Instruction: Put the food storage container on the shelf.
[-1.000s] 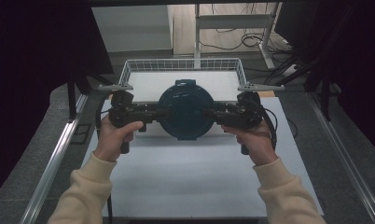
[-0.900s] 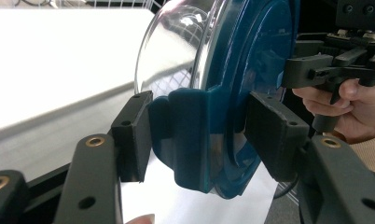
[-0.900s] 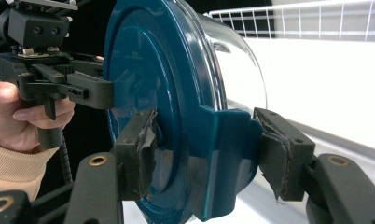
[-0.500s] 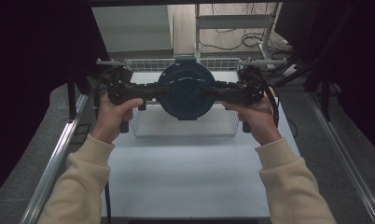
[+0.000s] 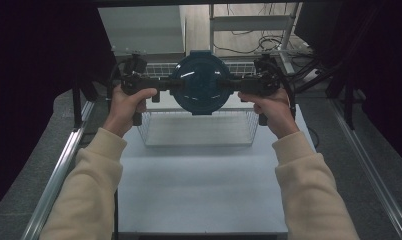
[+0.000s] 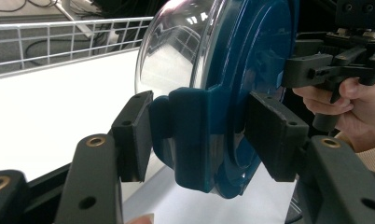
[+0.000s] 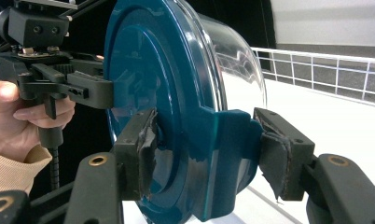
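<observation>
— Grippers first: what has the left gripper got?

— Its jaws are clamped on the left clip of the blue-lidded glass container, which is held on edge in the air above the far rim of the wire basket.

— Where does the basket stand?

— At the far edge of the white tabletop.

— And the right gripper?

— Its pads pinch the container's right clip, lid facing the person.

Your count: four things

One lidded container between your jaws, two grippers, one wire basket below them.
</observation>
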Demonstrator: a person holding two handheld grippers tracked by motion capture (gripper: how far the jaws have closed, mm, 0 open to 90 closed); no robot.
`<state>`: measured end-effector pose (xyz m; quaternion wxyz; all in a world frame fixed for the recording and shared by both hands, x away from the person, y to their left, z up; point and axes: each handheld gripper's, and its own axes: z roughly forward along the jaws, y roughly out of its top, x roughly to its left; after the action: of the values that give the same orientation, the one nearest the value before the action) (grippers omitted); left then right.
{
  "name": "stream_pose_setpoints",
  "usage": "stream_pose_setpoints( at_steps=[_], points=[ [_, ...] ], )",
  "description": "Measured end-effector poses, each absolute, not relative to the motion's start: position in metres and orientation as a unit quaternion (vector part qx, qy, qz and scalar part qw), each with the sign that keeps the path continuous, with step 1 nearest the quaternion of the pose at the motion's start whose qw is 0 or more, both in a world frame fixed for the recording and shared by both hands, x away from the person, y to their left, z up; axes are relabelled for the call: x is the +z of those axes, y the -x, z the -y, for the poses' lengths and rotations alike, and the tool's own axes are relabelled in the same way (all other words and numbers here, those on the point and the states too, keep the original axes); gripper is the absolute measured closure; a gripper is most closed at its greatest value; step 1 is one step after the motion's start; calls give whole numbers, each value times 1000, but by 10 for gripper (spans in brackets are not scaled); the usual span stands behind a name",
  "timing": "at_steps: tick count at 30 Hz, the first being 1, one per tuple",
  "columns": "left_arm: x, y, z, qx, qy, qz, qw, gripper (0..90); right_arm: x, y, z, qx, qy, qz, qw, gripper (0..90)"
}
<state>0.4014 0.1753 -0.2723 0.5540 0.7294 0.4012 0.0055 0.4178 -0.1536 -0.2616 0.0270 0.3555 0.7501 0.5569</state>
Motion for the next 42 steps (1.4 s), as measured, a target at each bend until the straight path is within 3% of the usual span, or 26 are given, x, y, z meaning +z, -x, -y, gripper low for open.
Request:
stream_pose_setpoints(
  at_steps=[20,32,36,42],
  points=[
    [-304,-453,-175,-25,-725,-443,527,419,-296,-470,150,533,-405,-743,-18,410],
    [-319,-474,-176,-65,-669,-478,566,421,-308,-486,147,533,-478,-696,-51,341],
    [-326,-482,-176,-90,-652,-493,569,391,-316,-496,148,533,-510,-670,-85,328],
    [-343,-495,-180,-127,-628,-511,573,356,-323,-504,146,537,-524,-654,-94,315]
  ],
)
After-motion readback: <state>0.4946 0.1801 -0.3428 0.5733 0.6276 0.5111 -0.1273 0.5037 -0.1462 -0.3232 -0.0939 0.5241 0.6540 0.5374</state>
